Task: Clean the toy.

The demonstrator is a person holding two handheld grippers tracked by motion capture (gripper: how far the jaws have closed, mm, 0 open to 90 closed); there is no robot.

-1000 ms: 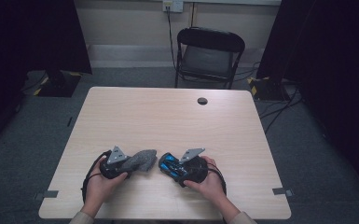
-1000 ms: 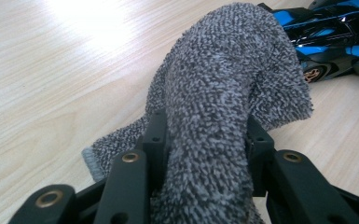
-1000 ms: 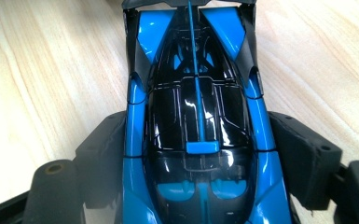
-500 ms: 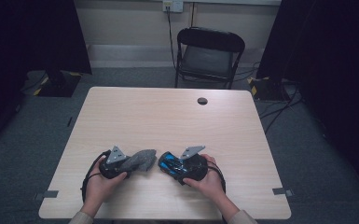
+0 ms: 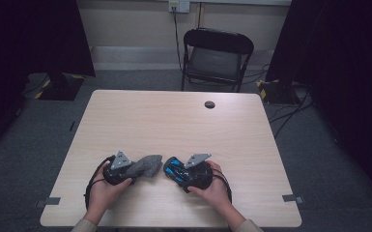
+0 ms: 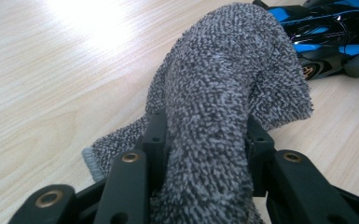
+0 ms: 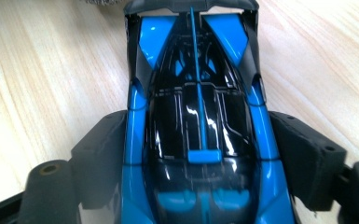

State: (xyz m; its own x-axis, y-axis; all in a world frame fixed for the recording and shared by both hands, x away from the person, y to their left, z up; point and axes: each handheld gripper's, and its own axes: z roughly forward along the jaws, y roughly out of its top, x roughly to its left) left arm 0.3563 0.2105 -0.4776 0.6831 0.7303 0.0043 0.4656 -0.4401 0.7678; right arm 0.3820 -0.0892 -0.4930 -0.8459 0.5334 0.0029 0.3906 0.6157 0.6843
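I have both tongs low over the near edge of the table [image 5: 140, 116], side by side and pointing toward each other. My left tongs [image 6: 205, 140] are pinching a grey terry cloth [image 6: 228, 79]: the bundled fabric bulges up between the two black jaws and spills forward, its free end draping down onto the wood. In the high view that cloth [image 5: 145, 165] sticks out to the right of the left tongs [image 5: 134, 170], reaching almost to the nose of the toy car [image 5: 175, 169].

My right tongs [image 7: 200, 158] are clamped on that blue and black toy car [image 7: 198, 116], one jaw against each flank, pads pressed to the bodywork around its middle; the jaws have just been easing a little wider, yet the car sits between them, gripped. In the high view the right tongs [image 5: 179, 173] hold it just beside the cloth, near the table's front centre.
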